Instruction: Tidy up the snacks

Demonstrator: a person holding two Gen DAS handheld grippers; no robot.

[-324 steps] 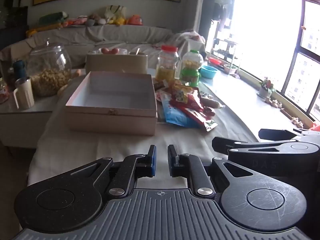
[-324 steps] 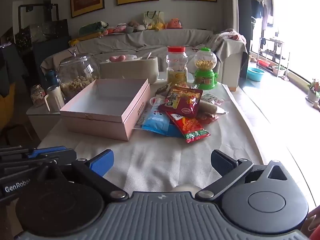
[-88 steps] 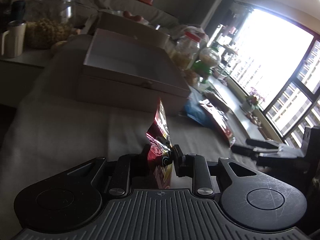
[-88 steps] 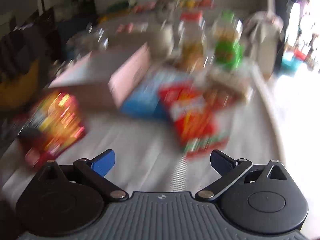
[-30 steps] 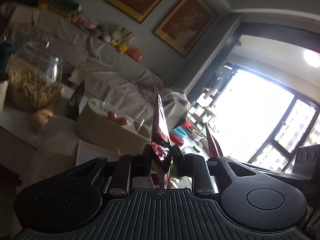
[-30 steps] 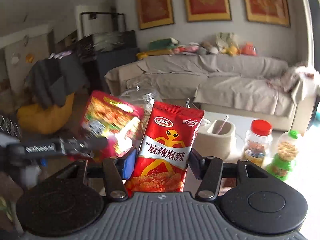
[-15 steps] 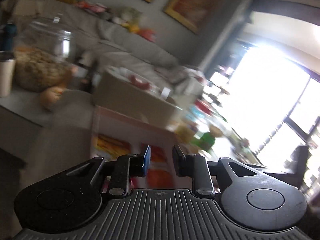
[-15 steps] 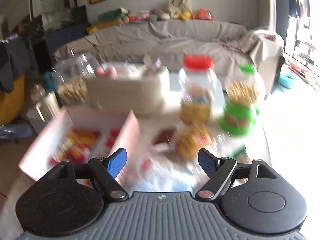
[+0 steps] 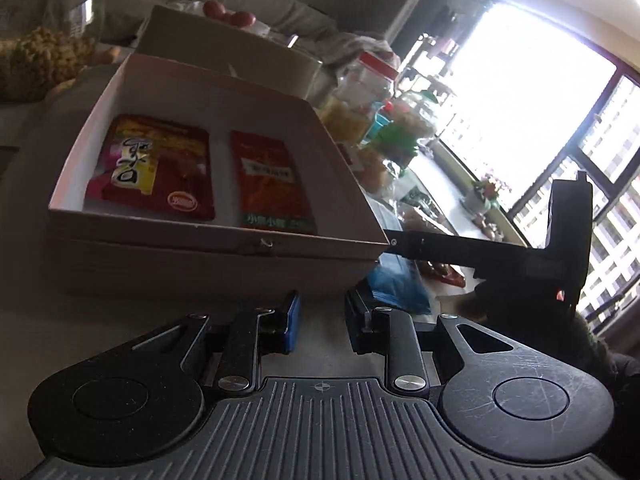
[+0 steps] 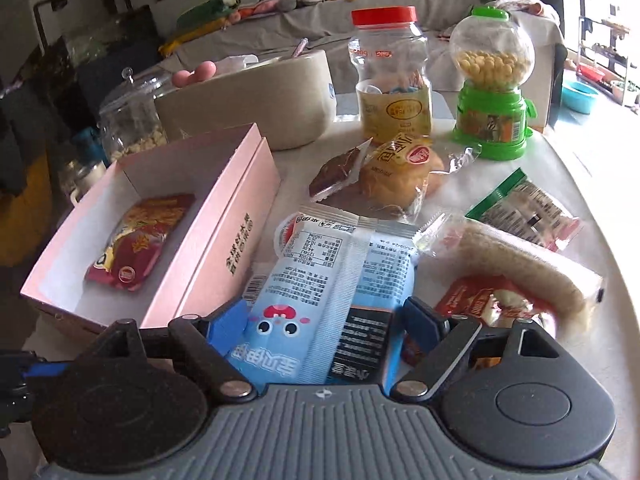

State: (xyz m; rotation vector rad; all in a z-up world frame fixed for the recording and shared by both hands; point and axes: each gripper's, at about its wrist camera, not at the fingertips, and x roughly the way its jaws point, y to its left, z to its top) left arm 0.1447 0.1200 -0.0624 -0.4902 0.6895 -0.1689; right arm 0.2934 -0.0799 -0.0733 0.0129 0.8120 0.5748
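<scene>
The open pink box holds two packets lying flat: a dark red and yellow one on the left and an orange-red one beside it. My left gripper is low in front of the box's near wall, open by a narrow gap with nothing in it. My right gripper is down over the snack pile to the right of the box. Its jaws are opening, and a light blue packet lies on the table between them; the pads do not press on it.
Around the blue packet lie a wrapped bun, a brown packet, a long wrapped roll, a green-edged packet and a small red packet. Behind stand a red-lidded jar, a green candy dispenser and a beige tub.
A second ago each gripper held a packet in the air above the box. Both packets now lie in the box. Both grippers are empty and lower, the right one wider over the blue packet.
</scene>
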